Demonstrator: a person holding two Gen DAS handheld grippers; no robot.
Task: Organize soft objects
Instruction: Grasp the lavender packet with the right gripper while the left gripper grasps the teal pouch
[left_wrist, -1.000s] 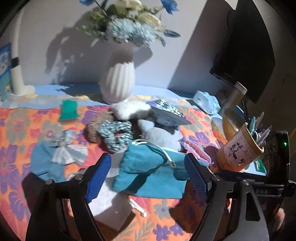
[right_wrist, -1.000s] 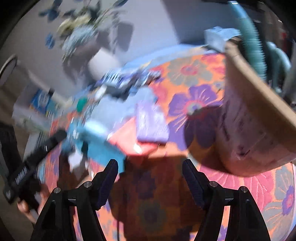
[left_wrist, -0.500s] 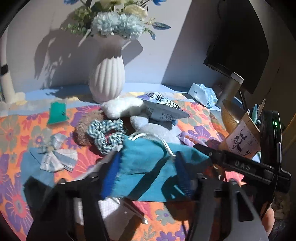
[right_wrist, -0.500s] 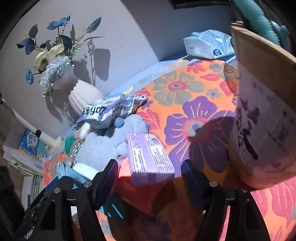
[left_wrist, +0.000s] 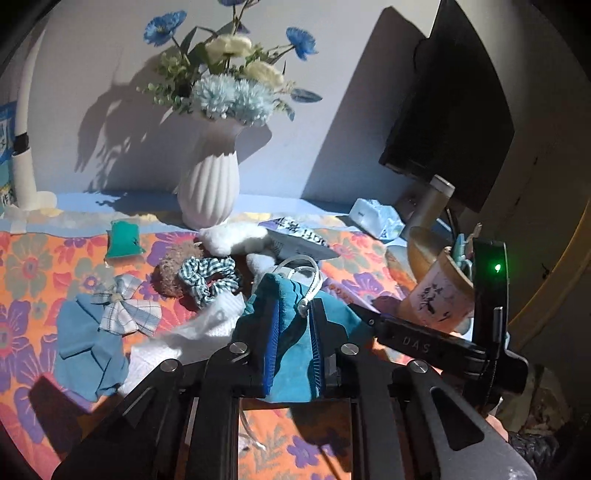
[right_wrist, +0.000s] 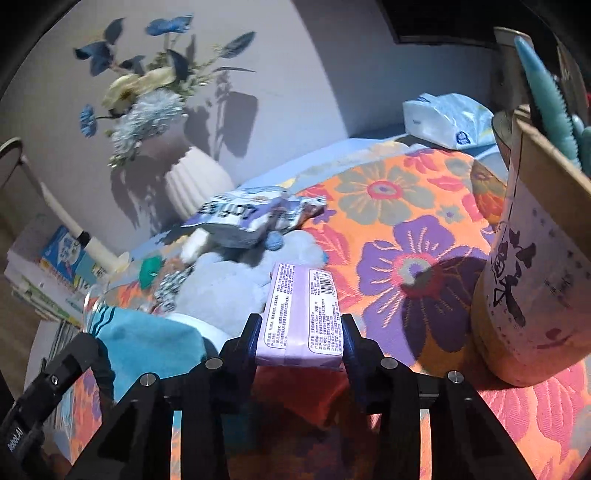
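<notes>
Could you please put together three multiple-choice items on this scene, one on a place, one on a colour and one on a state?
1. Where does the green-and-white checked fabric scrunchie lie?
A. inside the vase
B. on the floral tablecloth, in front of the white ribbed vase
C. in the paper cup

2. What colour is the flat plastic-wrapped packet between the right tool's fingers?
A. lilac
B. green
C. black

3. What is between the left tool's fingers?
A. nothing
B. a pen
C. the teal drawstring fabric pouch

Answers: 1 B, since it rests on the cloth nearer the camera than the vase. 2 A, the wrapper is pale purple. 3 C, the closing blue pads pinch its teal fabric.
</notes>
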